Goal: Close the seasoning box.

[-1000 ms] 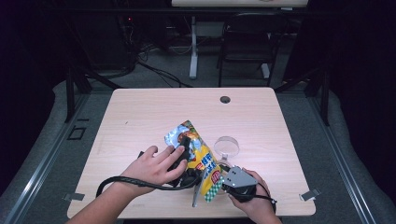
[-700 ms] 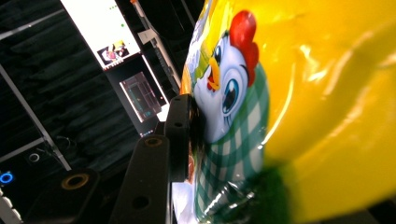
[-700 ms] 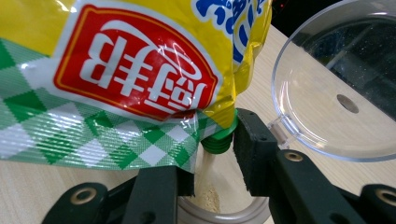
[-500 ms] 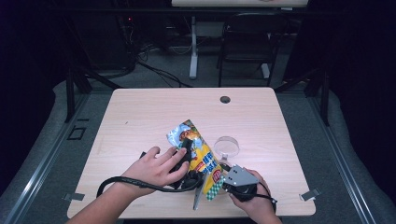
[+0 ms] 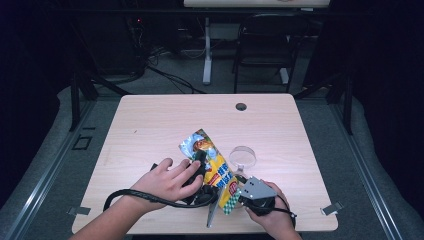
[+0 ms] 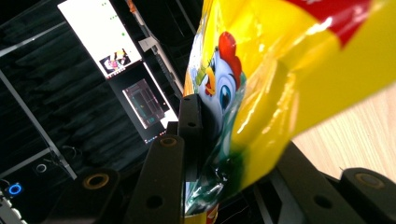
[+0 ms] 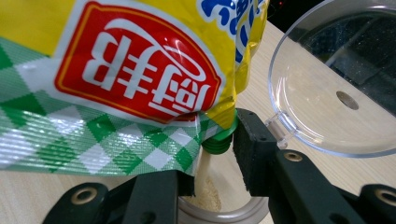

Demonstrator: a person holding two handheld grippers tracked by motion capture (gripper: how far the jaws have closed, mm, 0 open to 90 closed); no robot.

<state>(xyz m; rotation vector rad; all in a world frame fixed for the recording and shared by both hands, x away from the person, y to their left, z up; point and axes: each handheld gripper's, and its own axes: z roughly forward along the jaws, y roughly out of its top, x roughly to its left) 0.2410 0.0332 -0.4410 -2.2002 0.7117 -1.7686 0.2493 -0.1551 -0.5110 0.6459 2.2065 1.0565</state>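
Observation:
A yellow seasoning bag (image 5: 215, 167) with a red label and green check pattern hangs tilted over the table's front middle. My left gripper (image 5: 201, 159) is shut on its side, and the cartoon chicken print (image 6: 219, 88) sits between the jaws. The bag's green spout (image 7: 217, 145) points down, and pale powder (image 7: 208, 195) falls into a clear jar (image 7: 224, 215). My right gripper (image 7: 215, 161) is shut on that jar, whose hinged clear lid (image 7: 327, 88) stands flipped open. From above, the right gripper (image 5: 240, 189) sits just under the bag's lower end, with the lid (image 5: 243, 156) beyond it.
The wooden table (image 5: 150, 125) has a small dark cable hole (image 5: 241, 106) near its far edge. A black cable (image 5: 150, 199) loops from the left gripper along the front. A chair and desk legs stand in the dark beyond the table.

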